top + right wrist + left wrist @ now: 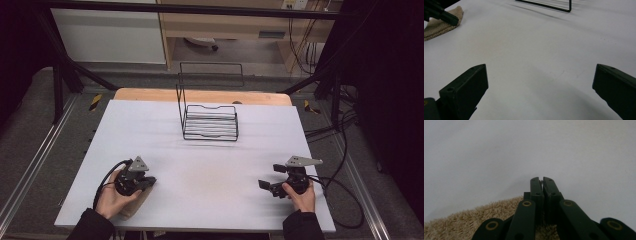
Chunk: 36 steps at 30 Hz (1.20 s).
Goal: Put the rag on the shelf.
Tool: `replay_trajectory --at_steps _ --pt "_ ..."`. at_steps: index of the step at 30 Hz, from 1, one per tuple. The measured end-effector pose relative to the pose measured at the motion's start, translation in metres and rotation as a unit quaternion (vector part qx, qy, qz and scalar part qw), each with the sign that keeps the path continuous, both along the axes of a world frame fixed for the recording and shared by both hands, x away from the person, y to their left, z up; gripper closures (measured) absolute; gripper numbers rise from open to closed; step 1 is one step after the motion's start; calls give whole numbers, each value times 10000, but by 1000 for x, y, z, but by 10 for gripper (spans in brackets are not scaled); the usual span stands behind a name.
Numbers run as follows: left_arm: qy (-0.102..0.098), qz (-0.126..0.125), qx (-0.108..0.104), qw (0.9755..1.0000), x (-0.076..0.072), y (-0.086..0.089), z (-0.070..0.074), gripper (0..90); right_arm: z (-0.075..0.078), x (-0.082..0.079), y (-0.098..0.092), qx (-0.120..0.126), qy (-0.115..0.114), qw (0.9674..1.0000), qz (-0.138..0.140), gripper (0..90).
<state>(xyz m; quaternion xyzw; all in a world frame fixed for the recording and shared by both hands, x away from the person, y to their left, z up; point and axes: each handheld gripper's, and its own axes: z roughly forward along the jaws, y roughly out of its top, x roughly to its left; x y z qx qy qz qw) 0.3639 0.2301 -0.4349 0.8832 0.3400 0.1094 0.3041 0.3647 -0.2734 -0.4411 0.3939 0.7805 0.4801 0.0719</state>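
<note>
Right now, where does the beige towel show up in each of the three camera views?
High view: the beige towel lies at the lower left, under the left tool, near the table's front edge.
Left gripper view: it spreads across the bottom left, beneath the closed jaws.
Right gripper view: it sits in the top left corner.
Shared landmark: the white table.

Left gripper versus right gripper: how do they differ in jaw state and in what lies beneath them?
The left gripper has its jaws shut together; the right gripper has them wide apart. The left gripper sits over a beige towel; the right gripper is over bare white table. Both are hand-held near the front edge.
</note>
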Motion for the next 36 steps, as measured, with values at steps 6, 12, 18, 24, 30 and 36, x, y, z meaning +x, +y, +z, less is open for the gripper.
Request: replay_trajectory --at_steps 6,12,18,24,30,36 --pt "-137 103 -203 9996 0 4 9 871 0 0 0 10 -1 10000 -10 7" --pt "-244 320 -420 9983 5 8 16 871 0 0 0 17 0 10000 -17 7" --pt "-403 622 -495 9960 18 8 19 871 0 1 1 -5 9 10000 -15 7" --pt "-441 927 -614 9928 36 5 17 871 -1 1 1 -23 6 10000 -17 7" --pt "-519 1224 -723 9885 53 -1 14 870 -1 1 1 -40 -1 10000 -28 7" --pt "-517 1372 -717 9866 67 -4 5 866 -1 1 1 -52 -8 10000 -37 9"
